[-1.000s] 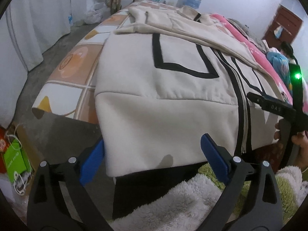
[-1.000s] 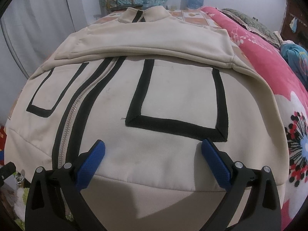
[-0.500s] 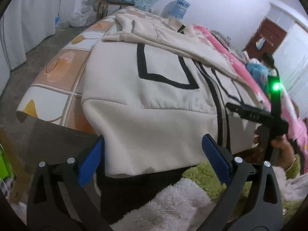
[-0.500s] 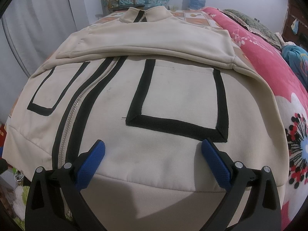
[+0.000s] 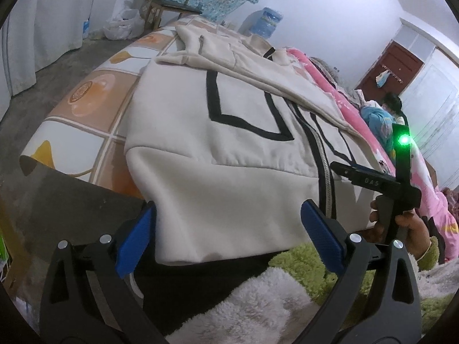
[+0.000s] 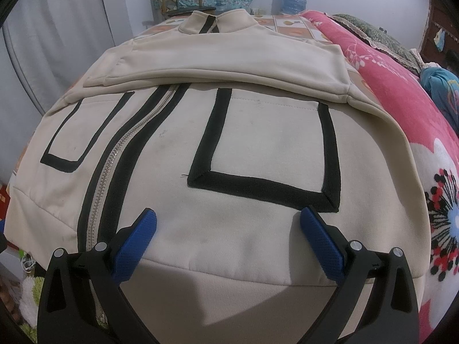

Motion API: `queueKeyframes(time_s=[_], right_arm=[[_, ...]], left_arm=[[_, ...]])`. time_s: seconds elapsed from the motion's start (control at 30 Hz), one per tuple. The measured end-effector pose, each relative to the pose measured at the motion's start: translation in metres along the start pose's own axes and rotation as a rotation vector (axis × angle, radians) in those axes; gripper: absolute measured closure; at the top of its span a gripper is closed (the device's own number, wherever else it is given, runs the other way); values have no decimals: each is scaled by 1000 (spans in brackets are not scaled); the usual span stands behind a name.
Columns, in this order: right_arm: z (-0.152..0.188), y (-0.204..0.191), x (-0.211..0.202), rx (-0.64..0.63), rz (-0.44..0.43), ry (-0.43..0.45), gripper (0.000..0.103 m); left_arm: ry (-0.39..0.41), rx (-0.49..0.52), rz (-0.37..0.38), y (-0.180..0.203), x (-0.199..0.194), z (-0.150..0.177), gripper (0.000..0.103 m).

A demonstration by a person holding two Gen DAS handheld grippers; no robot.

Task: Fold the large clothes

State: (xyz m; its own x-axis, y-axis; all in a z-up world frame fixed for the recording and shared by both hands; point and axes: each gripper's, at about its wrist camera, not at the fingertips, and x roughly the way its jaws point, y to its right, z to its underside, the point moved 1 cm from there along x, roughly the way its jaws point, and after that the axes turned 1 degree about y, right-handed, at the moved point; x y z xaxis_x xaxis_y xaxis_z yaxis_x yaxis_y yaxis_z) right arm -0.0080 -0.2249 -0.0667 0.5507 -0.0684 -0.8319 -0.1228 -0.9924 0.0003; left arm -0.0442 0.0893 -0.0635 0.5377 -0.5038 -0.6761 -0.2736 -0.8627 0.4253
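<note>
Across the bed's near edge [image 5: 71,132] the cream zip-up jacket with black trim [image 6: 258,149] has stayed flat while the left tool [image 5: 226,238], jaws apart, was swung rightward along the hem, and the right tool [image 6: 226,238], also apart, is poised for the hem grasp.

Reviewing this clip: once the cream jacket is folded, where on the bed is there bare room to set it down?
Bare room lies on the tiled sheet left of the cream jacket, out to the bed's edge, and a smaller strip past the collar. The right is crowded: the pink floral blanket borders the jacket, with a blue bundle beyond.
</note>
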Motion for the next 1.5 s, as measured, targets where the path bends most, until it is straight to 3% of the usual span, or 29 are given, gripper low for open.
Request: queueKeyframes(time_s=[0.37,0.6,0.7,0.77,0.87,0.97,1.23,1.37,1.5], right_arm=[[0,-1,0,-8,-3,11,6],[1,-1,0,-14,-7,21,6],[2,0,0,-19,-11,27,6],[2,0,0,-23,-14,30,6],[2,-1,1,-28,-18,30,6],[1,0,0,-34,-22,27,6],[-2,7,-7,-37,-85,-40,6],[4,25,-37,-10,-128,-24,6],[23,47,-71,-12,-96,-47,6]], left_arm=[[-88,26,-120,-20,12,2,8],[-133,-82,-88,-48,29,0,8],[-134,-75,-82,-46,26,1,10],[-129,-37,-88,-38,17,0,25],[-131,-9,-97,-29,10,0,41],[-136,32,-102,-18,2,3,48],[-153,163,-232,0,1,4,69],[-159,166,-266,0,3,3,78],[-155,192,-286,2,3,4,78]])
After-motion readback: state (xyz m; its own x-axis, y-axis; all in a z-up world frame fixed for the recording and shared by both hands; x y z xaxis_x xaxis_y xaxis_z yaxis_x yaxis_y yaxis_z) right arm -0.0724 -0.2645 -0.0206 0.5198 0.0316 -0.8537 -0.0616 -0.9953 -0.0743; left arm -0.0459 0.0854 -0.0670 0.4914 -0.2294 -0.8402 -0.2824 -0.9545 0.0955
